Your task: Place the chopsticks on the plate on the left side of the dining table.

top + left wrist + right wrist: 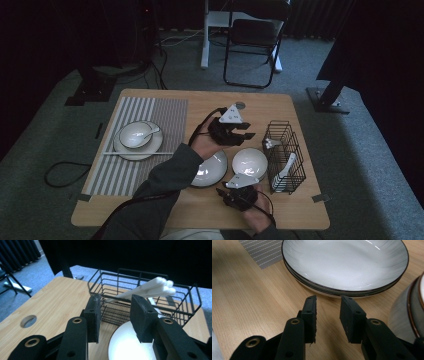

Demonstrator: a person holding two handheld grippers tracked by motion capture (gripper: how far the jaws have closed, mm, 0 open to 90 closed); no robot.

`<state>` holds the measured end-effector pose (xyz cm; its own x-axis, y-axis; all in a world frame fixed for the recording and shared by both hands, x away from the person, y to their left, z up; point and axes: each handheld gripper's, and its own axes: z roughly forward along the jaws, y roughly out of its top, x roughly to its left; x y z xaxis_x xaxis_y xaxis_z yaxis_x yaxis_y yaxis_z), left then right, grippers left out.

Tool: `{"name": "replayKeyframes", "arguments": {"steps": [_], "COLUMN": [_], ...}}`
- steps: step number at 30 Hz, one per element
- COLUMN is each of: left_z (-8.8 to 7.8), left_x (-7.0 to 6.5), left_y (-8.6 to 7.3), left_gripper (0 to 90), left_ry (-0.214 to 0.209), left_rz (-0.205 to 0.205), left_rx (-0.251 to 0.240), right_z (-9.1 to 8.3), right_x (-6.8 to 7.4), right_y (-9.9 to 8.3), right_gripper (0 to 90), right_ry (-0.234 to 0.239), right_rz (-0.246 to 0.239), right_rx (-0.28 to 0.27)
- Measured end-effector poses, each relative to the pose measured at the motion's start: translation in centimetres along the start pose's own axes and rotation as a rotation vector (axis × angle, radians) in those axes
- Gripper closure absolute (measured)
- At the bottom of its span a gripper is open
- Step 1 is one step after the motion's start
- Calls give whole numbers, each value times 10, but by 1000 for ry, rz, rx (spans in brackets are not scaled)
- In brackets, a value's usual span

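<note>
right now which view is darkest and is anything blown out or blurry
High view is darkest: the room behind the table falls to black. Left gripper view: the white bowl is blown out, and the white spoons in the wire basket look soft. Right gripper view is evenly lit, with mild glare on the plate.
</note>
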<state>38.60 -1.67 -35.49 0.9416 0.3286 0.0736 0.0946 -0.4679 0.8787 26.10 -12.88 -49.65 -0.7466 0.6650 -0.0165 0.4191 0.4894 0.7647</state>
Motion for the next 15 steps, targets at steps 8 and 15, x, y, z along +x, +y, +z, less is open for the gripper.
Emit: {"name": "replayKeyframes", "arguments": {"steps": [8,15], "left_z": [10,13], "left_x": [-11,-17], "left_y": [11,15], "left_gripper": [614,613], "left_ry": [-29,-46], "left_rz": [31,39], "left_rx": [5,-2], "right_z": [-1,-2], "right_x": [-2,-2], "right_y": [-2,-2], "right_gripper": [620,613], "right_ry": [5,3], "right_rz": [7,16], "right_rx": [-5,-9]}}
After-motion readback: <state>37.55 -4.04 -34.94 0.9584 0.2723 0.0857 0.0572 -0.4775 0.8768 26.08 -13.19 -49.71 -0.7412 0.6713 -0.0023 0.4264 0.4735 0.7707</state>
